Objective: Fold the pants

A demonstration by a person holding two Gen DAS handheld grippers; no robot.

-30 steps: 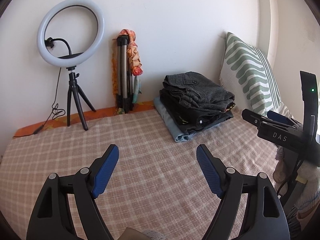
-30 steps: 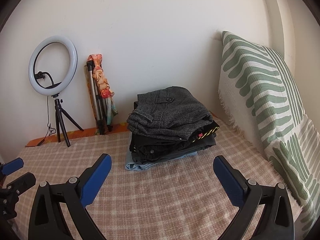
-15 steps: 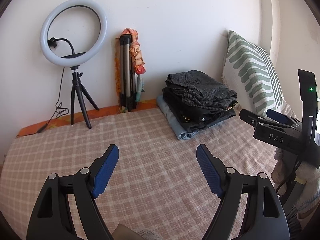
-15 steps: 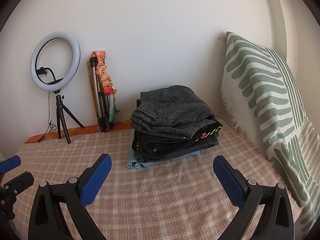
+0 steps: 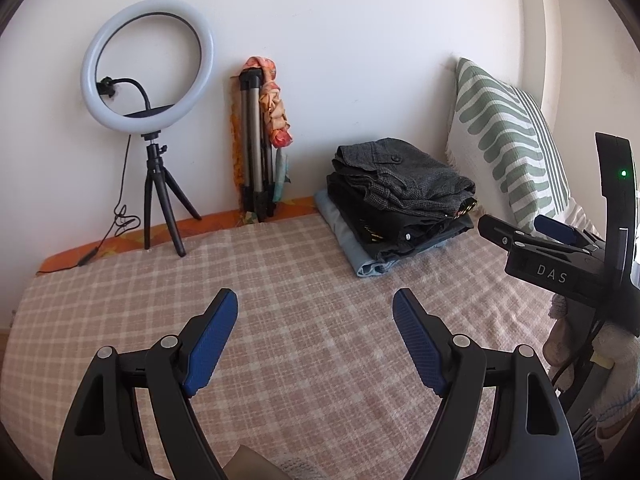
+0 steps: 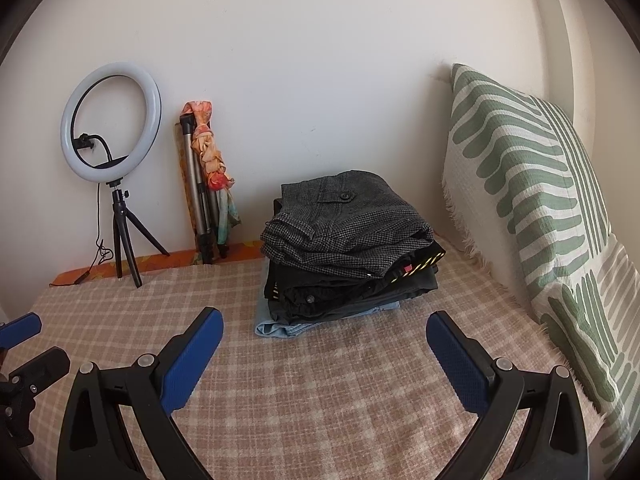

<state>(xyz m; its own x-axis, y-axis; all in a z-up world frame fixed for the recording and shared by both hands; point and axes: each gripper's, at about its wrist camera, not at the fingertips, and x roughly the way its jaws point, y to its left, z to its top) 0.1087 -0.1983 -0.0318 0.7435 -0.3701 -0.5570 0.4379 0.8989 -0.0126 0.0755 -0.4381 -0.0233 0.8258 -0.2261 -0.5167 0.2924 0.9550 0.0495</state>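
Note:
A stack of folded pants lies on the pink checked bedspread near the far wall, with grey houndstooth pants on top, dark pants below and light blue ones at the bottom. It also shows in the right wrist view. My left gripper is open and empty above the bedspread, short of the stack. My right gripper is open and empty, its jaws wide, just in front of the stack. The right gripper also shows at the right edge of the left wrist view.
A ring light on a small tripod stands at the back left. A folded tripod with an orange scarf leans on the wall. A green-striped pillow stands along the right side.
Both grippers have drawn back and lifted slightly; the stack and the ring light now sit lower and farther away in both views. Both stay open and empty.

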